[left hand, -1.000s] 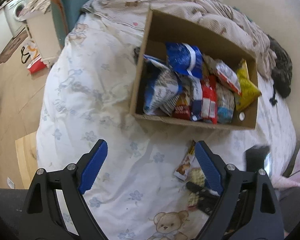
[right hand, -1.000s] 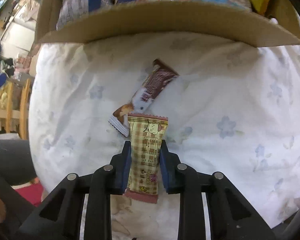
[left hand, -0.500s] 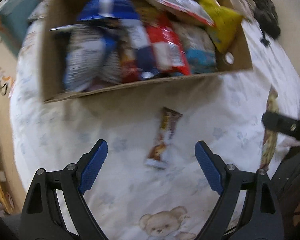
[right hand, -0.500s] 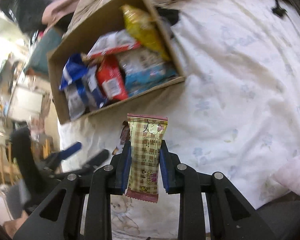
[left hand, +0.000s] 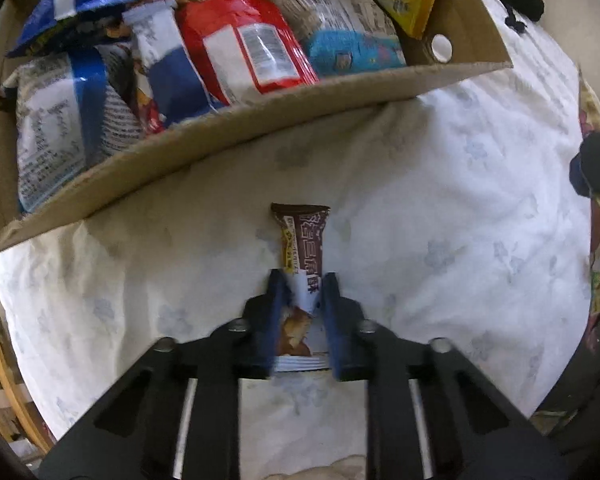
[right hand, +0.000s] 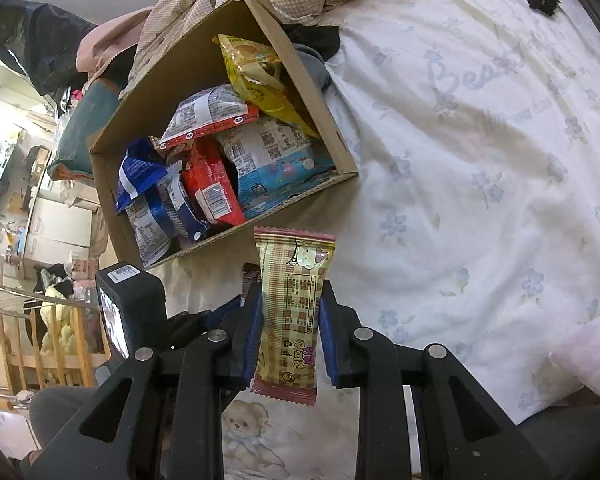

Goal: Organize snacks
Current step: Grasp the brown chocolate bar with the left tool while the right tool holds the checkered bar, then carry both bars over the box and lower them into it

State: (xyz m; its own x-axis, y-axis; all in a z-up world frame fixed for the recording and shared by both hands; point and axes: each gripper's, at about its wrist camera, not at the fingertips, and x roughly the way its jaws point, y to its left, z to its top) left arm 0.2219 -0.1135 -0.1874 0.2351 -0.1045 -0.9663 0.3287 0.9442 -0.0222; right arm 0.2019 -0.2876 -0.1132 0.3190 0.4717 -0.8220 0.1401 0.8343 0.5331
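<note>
— Brown wrapper first: where is the brown chocolate bar?

— On the white floral bedsheet, just at 6 o'clock of the cardboard box. The left gripper points steeply down at it, and its jaws have just been closing; the blue pads now pinch the wrapper's near half, while the far end sticks out toward 12 o'clock, lying on the sheet.

— And the other tool?

— The right gripper is tilted downward above the bed, clamped on a yellow checked snack bar that stands upright between its pads, clear of the sheet. From there the box sits at 11 o'clock, packed with a red packet, blue bags and a yellow bag.

— Are the two tools near each other?

— Yes; the left tool's black body shows at 9 o'clock of the right gripper's fingers.
</note>
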